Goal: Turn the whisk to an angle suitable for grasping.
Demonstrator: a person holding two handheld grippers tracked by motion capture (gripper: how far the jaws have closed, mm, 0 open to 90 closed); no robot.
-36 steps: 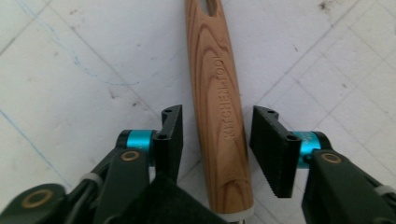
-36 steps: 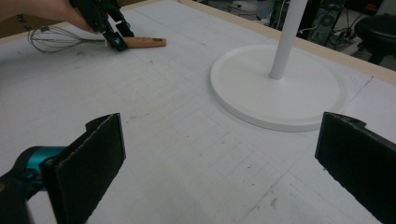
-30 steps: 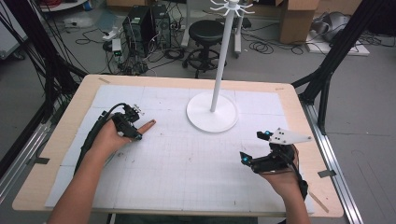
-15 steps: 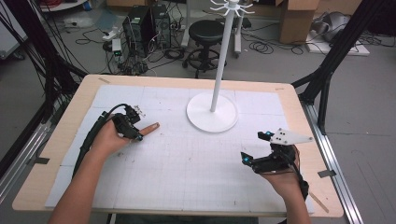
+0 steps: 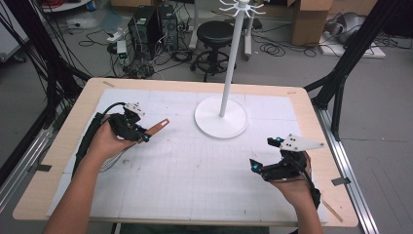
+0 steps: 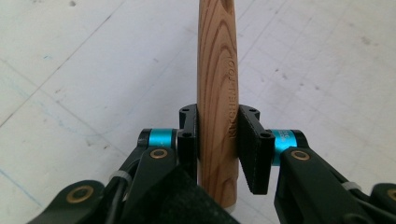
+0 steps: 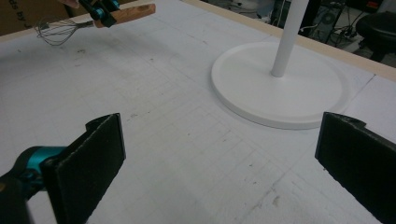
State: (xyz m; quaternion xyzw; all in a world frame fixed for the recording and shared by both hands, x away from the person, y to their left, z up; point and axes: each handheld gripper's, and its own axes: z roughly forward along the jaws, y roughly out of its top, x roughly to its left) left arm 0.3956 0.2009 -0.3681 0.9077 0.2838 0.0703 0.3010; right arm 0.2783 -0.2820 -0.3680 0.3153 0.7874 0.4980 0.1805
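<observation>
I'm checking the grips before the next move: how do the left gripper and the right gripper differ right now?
The left gripper is shut on the whisk's wooden handle; the right gripper is open, with bare table cover between its jaws. In the high view the left gripper sits at the table's left side with the handle slanting toward the white stand, while the right gripper sits near the front right. Both have black jaws with teal joints.
</observation>
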